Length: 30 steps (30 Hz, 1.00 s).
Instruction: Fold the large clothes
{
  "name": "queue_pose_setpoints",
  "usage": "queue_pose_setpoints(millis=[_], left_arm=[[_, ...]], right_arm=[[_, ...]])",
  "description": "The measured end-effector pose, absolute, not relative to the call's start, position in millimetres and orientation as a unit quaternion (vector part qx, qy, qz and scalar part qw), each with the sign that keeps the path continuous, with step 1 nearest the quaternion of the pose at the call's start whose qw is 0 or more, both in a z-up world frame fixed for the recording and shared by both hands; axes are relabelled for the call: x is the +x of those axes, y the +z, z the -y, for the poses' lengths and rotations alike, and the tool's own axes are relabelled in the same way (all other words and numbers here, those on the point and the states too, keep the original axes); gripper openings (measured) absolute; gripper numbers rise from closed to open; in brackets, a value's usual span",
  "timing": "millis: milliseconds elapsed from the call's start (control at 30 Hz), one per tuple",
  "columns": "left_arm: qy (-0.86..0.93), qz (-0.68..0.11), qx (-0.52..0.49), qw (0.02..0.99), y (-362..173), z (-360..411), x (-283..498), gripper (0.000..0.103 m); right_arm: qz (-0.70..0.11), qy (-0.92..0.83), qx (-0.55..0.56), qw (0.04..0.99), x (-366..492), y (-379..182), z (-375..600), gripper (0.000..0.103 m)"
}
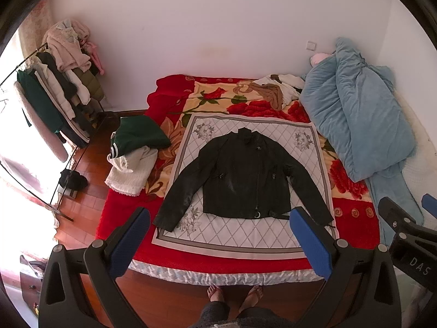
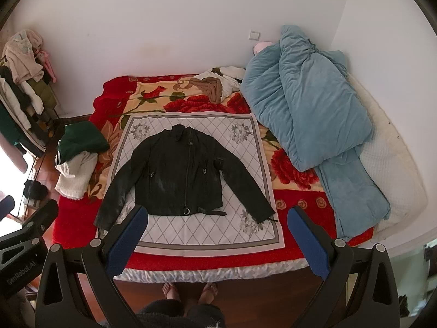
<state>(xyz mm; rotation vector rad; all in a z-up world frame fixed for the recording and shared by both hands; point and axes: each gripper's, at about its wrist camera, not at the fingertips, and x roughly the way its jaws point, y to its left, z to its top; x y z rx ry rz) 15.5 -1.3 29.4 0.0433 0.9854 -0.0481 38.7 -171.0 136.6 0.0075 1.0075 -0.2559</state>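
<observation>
A black leather jacket (image 1: pixel 243 177) lies flat, front up, sleeves spread, on a white quilted mat (image 1: pixel 245 232) on the bed; it also shows in the right wrist view (image 2: pixel 180 175) on the mat (image 2: pixel 207 229). My left gripper (image 1: pixel 218 240) is open and empty, held high above the bed's near edge. My right gripper (image 2: pixel 215 240) is open and empty at the same height, to the right of the left one.
A red floral blanket (image 1: pixel 218 95) covers the bed. A blue duvet (image 1: pixel 355 114) lies at the right. A pile of green and white clothes (image 1: pixel 133 153) sits at the left bed edge. A clothes rack (image 1: pixel 54 87) stands far left. The person's feet (image 1: pixel 235 295) are below.
</observation>
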Motion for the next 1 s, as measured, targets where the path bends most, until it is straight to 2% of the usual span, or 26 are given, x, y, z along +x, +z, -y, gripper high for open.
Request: queue_pose_setpoints(millis=[367,500,733,833,867,933,1000], left_arm=[[-0.019,-0.469,0.023,0.883,32,11,25,0.103],[-0.001,-0.475,0.029,0.879,6,13,58,0.103],[0.046,-0.502,0.063,0.861,-99,7,121,0.103],[0.065,-0.532,0.061,0.842,-156,11,153,0.103],[0.069,-0.541,0.055,0.837,-174,12,164,0.103],[0.084,-0.559,0.050,0.823,-213,15,184,0.103],[0.097,-0.569,0.043,0.815,-248,14,200,0.103]], right_arm=[[-0.482,-0.129,0.019,0.866,45,141,171,0.103],[-0.477,-0.135,0.052,0.867,64,116,180,0.103],[-0.548,-0.160,0.084,0.817,121,-10,215,0.103],[-0.569,-0.170,0.110,0.797,142,-76,237,0.099],[-0.574,-0.171,0.123,0.791,147,-101,246,0.097],[-0.590,-0.169,0.151,0.775,161,-152,267,0.083],[-0.608,-0.163,0.178,0.756,180,-206,288,0.075]])
